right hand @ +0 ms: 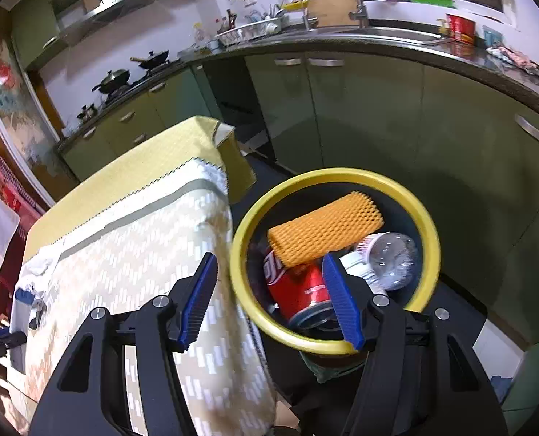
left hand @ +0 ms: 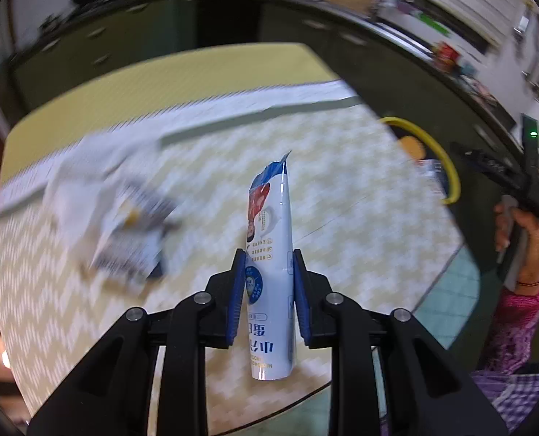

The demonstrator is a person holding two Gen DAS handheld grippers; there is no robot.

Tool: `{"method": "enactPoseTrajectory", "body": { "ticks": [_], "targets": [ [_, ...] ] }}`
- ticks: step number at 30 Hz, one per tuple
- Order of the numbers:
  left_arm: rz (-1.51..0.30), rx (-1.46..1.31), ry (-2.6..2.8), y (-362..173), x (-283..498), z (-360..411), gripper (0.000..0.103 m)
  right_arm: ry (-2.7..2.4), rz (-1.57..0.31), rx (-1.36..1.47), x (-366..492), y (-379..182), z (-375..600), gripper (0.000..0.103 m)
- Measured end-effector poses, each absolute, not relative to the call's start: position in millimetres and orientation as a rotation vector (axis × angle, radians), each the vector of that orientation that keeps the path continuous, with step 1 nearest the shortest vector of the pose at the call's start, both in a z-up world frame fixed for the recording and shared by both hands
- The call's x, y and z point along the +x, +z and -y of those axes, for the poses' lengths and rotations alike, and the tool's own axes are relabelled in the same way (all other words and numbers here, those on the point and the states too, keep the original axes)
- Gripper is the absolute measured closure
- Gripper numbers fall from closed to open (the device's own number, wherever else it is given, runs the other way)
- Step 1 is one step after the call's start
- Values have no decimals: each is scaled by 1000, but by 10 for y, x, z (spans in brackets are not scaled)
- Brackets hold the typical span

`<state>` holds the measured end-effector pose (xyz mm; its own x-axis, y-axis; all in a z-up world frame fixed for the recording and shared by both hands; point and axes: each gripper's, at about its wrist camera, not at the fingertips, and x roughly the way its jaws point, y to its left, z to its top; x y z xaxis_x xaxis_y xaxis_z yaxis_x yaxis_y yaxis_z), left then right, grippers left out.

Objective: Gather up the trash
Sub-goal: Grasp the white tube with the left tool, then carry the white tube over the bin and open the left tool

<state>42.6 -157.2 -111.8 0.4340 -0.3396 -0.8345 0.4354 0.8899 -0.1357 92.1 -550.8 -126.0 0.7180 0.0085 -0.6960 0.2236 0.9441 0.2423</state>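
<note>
My left gripper (left hand: 268, 276) is shut on a white and blue torn wrapper (left hand: 272, 239), which stands up between the blue pads above the patterned tablecloth (left hand: 342, 167). More crumpled wrappers (left hand: 124, 229) lie blurred on the cloth to the left. A yellow-rimmed bin (left hand: 440, 156) shows at the table's right edge. In the right wrist view my right gripper (right hand: 269, 283) stands open over the near rim of the bin (right hand: 429, 232), with nothing between its fingers. Inside the bin lie an orange foam net (right hand: 324, 232), a red can (right hand: 298, 287) and a clear plastic cup (right hand: 389, 258).
The table (right hand: 124, 181) has a yellow cloth under the patterned one, and its corner hangs beside the bin. Green kitchen cabinets (right hand: 378, 116) and a dark counter with a sink curve behind. A person's hand and pink sleeve (left hand: 520, 290) hold the other gripper at the right.
</note>
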Motion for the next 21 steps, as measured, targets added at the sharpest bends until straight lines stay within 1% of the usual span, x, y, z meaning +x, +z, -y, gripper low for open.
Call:
{"method": "enactPoseTrajectory", "body": {
  "ticks": [6, 11, 17, 21],
  "targets": [
    [-944, 198, -697, -806, 586, 2481, 79, -194, -725, 360, 647, -1186, 5897, 43],
    [-940, 240, -848, -728, 782, 3335, 78, -252, -706, 397, 403, -1196, 6235, 43],
    [-974, 296, -947, -883, 1057, 4262, 77, -299, -703, 444, 183, -1291, 6558, 43],
    [-1014, 318, -965, -1140, 1253, 4805, 76, -313, -710, 466, 99, -1362, 6692, 43]
  ]
}}
